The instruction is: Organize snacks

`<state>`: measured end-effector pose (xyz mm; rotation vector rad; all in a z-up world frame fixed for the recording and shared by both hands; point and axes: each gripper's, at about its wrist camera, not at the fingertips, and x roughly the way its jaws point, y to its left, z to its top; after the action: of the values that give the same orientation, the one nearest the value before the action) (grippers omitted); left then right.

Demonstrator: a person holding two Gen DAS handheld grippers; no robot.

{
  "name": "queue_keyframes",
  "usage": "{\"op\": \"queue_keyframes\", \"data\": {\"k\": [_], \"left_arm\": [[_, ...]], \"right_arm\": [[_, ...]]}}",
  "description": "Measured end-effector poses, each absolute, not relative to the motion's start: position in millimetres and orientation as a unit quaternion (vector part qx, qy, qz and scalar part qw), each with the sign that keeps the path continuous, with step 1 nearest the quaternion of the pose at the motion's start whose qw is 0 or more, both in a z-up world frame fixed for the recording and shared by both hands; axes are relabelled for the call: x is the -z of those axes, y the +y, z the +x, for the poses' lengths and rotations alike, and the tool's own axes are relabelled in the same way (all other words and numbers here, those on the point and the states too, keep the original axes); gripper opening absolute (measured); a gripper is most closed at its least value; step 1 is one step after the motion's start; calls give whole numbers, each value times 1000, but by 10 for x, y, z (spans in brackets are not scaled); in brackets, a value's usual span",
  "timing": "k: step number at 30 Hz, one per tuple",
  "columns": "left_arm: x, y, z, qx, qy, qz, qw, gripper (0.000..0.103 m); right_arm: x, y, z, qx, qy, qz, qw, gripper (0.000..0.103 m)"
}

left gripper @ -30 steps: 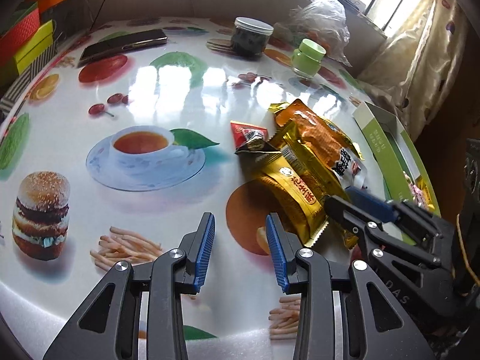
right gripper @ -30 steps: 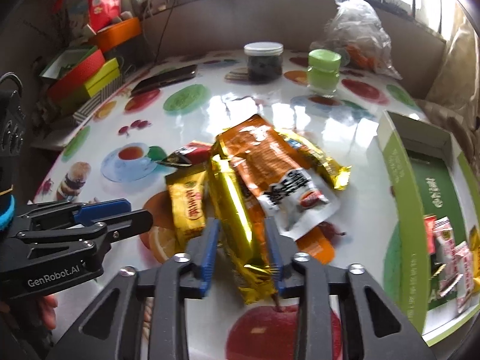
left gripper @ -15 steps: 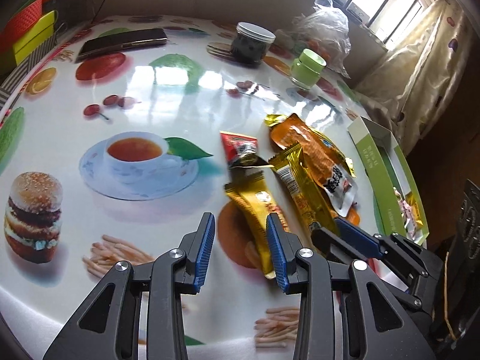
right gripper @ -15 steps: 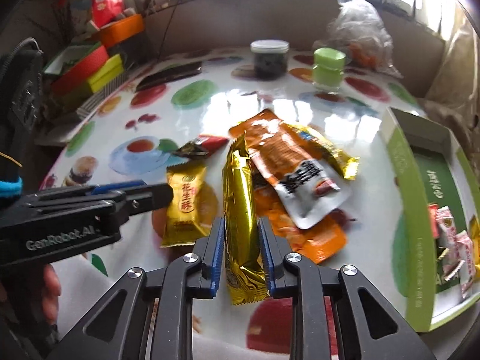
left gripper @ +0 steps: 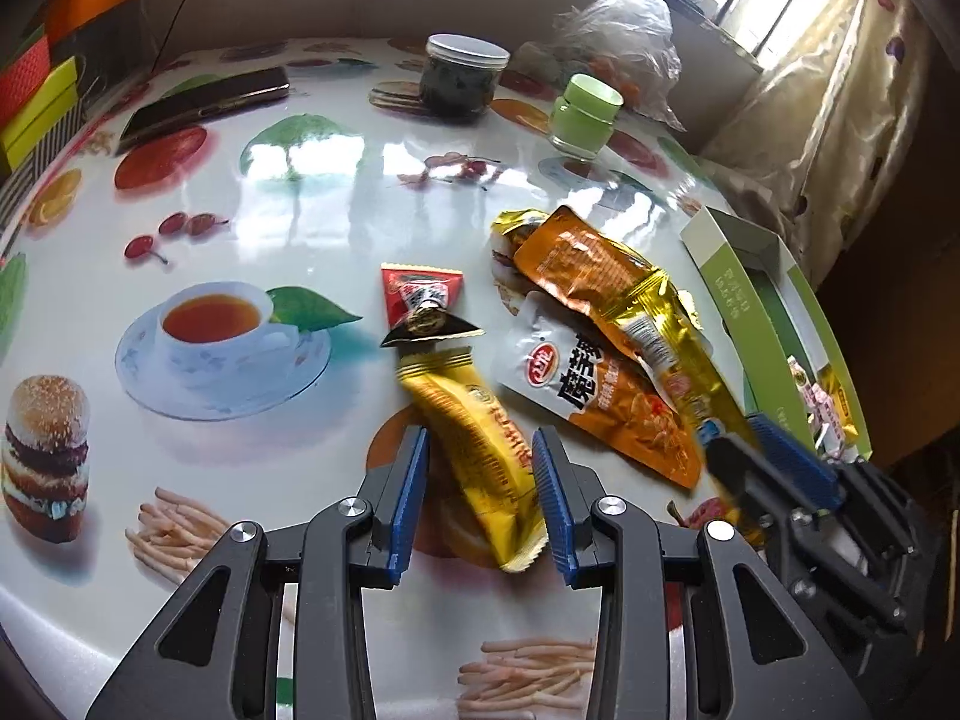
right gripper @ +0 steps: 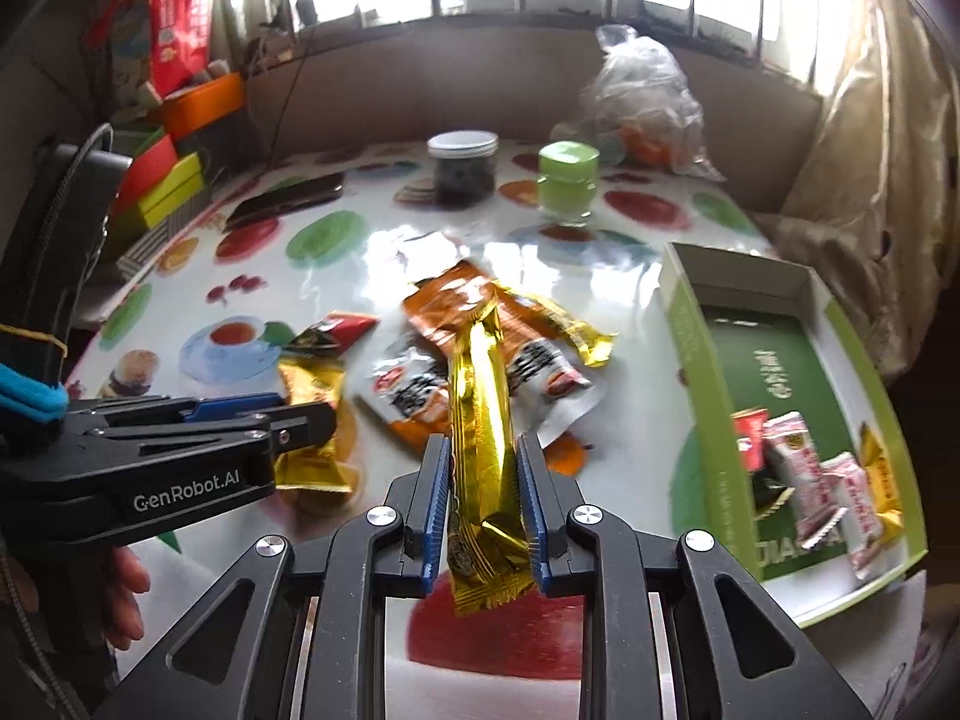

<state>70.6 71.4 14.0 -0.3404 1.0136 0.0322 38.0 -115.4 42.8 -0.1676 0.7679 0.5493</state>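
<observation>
A long gold foil snack bar (right gripper: pixel 480 420) is clamped between the narrowly set blue pads of the right gripper (right gripper: pixel 483 516), whose jaws have just been closing onto it. Its long axis runs along the fingers, from a crimped end at 6 o'clock below the pads to a far end pointing toward 12 o'clock, raised over the orange pouches (right gripper: pixel 474 306) on the table (right gripper: pixel 372 240). In the left wrist view the same bar (left gripper: pixel 672 342) is seen slanting from 10 o'clock down to 4 o'clock, where its lower end meets the right gripper (left gripper: pixel 744 444).

The left gripper (left gripper: pixel 480 480) is set moderately apart, with a yellow snack packet (left gripper: pixel 474 444) lying on the table between its pads; the packet's long axis runs from about 11 o'clock to 5 o'clock, and whether the pads press on it cannot be told.

Only the right wrist view shows the inside of the green box (right gripper: pixel 774 372) at 3 o'clock, with small wrapped snacks (right gripper: pixel 810 480) gathered at its near end, and part of a hand (right gripper: pixel 126 588) at 8 o'clock. Only the left wrist view shows the white front of the orange pouch (left gripper: pixel 594 384) clearly, and the small red packet (left gripper: pixel 420 294) just beyond the yellow one.
</observation>
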Motion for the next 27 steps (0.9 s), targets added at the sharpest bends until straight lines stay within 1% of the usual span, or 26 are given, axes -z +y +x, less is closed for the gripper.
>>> {"op": "queue_keyframes", "data": {"k": [12,16,27], "left_arm": [[-83,545,764,-41,496,-118,859,37],[-67,501,749,-72,501,-73,859,37],[-67,511,717,-78,499,-64,861,37]], "right_arm": [[-496,-1394,378,-244,347,-68,903,21],[-549,-1421,351,-233,332,-78,911,21],[-709,-1450,235,-202,296,-112,927,21]]}}
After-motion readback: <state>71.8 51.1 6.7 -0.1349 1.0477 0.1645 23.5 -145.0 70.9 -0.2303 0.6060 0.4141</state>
